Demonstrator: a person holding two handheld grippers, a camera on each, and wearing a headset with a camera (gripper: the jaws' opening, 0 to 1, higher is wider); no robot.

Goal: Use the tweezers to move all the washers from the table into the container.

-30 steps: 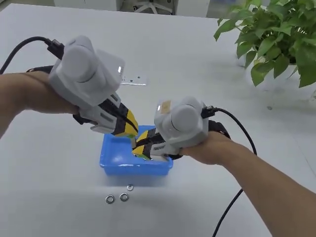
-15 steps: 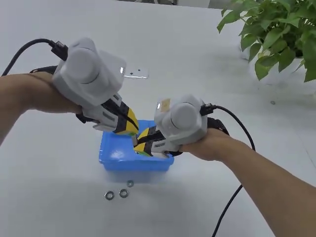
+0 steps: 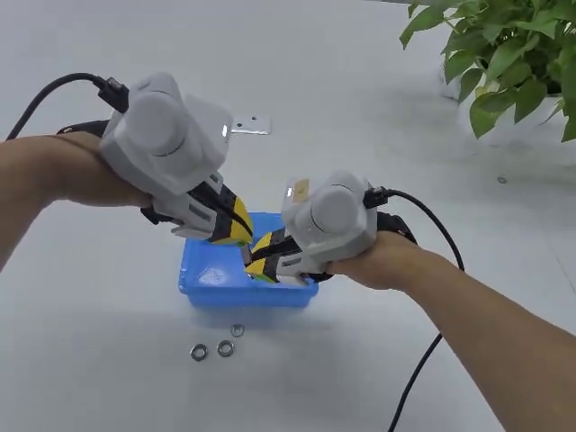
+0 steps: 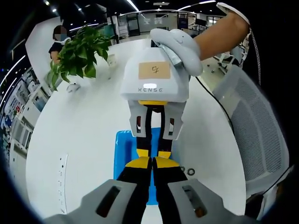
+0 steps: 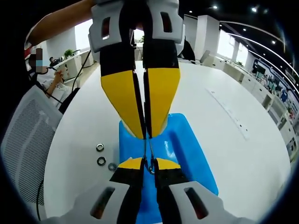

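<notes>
Left tongs (image 3: pixel 241 236) and right tongs (image 3: pixel 258 267) meet tip to tip over container (image 3: pixel 200 286), blue smooth plastic, shallow, rectangular. Both tongs pinched near-closed on tweezers (image 5: pixel 148 148): thin metal, long axis running from one tongs to other. Washer at tweezer tips: cannot tell. Three washers (image 3: pixel 225 348), small shiny rings, lie flat on matte white worktop (image 3: pixel 99 360) just outside container's near wall, on person's side of tongs. Right tongs look nearer.

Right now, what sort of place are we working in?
Most likely an open-plan office. We're at a large white table with a potted plant at its edge, a mesh office chair stands beside it, and ceiling lights run over a wide room beyond.
</notes>
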